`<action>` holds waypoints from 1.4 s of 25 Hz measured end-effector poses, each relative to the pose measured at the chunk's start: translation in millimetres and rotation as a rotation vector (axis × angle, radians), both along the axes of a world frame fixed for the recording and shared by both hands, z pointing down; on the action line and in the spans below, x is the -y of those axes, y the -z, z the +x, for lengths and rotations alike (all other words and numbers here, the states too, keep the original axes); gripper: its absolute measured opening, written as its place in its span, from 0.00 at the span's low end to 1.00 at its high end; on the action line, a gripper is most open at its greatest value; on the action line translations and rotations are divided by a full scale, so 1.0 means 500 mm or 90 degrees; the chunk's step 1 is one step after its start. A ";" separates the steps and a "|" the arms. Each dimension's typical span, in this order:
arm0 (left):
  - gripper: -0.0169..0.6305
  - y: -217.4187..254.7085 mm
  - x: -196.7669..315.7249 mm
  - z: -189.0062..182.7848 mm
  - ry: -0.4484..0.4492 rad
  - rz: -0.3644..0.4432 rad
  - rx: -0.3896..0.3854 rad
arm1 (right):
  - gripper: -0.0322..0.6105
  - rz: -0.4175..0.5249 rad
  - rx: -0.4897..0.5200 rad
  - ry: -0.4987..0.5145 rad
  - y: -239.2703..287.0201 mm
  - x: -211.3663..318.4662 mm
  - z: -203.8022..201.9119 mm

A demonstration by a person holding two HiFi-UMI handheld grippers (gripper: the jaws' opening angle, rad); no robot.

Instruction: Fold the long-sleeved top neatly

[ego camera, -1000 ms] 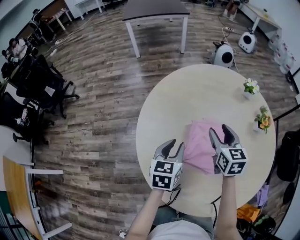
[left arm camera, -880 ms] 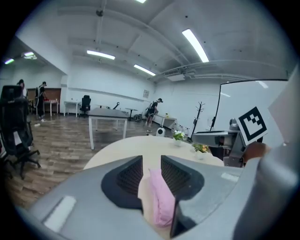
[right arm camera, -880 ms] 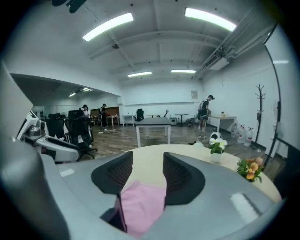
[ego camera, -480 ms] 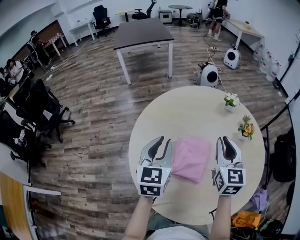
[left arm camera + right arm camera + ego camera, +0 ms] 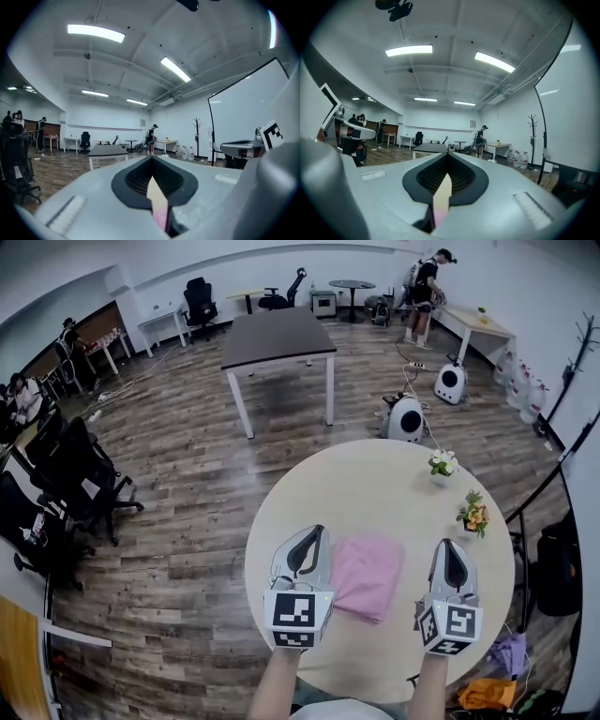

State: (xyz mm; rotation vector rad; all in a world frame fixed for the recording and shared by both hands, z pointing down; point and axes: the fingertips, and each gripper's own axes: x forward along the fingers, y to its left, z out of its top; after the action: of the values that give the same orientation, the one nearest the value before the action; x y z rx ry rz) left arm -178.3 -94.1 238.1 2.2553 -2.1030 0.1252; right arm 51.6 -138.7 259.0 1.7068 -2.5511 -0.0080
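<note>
Nearest the camera, two forearms are reaching straight forward from the bottom edge, roughly parallel, each hand gripping a tool with its marker cube facing up. The left gripper (image 5: 314, 532) is keeping its tongs pressed together at the tips, with nothing caught between them. Its own view is looking level across the room, with only a sliver of pale desk and pink cloth showing through the slit behind the tips (image 5: 151, 158). The right gripper (image 5: 447, 544) is holding the same pose, tongs closed tip to tip and empty (image 5: 448, 153).

Between the two tools, the pink long-sleeved top (image 5: 366, 575) is lying folded into a flat, roughly rectangular packet on the round desk (image 5: 375, 484). Its long axis is running away from the person, the far end leaning slightly to the right. It is sitting just beside the left gripper and a little apart from the right one.

Farther along the desk's right side, two small potted flower plants (image 5: 474, 512) (image 5: 442, 465) are standing. Beyond the desk, a white rounded device (image 5: 405, 418) is resting on the wooden floor near a dark-topped table (image 5: 277, 337).
</note>
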 end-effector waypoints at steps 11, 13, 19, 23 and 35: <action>0.03 0.013 -0.014 0.015 0.008 0.007 -0.012 | 0.09 0.008 0.019 0.005 0.017 -0.009 0.014; 0.03 0.013 -0.014 0.018 0.007 0.007 -0.012 | 0.08 0.007 0.020 0.004 0.017 -0.007 0.019; 0.03 0.012 -0.013 0.018 0.006 0.007 -0.007 | 0.09 0.005 0.018 -0.001 0.016 -0.005 0.026; 0.03 0.010 -0.011 0.020 0.004 0.005 -0.006 | 0.08 0.004 0.017 -0.003 0.015 -0.004 0.029; 0.03 0.006 -0.003 0.017 0.007 -0.002 -0.011 | 0.08 0.004 0.014 -0.006 0.013 0.004 0.033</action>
State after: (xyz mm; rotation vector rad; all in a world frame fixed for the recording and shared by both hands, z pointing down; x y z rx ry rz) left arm -169.8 -92.5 235.2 2.2355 -2.1051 0.1083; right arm 67.9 -140.6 252.6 1.7311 -2.5598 0.0035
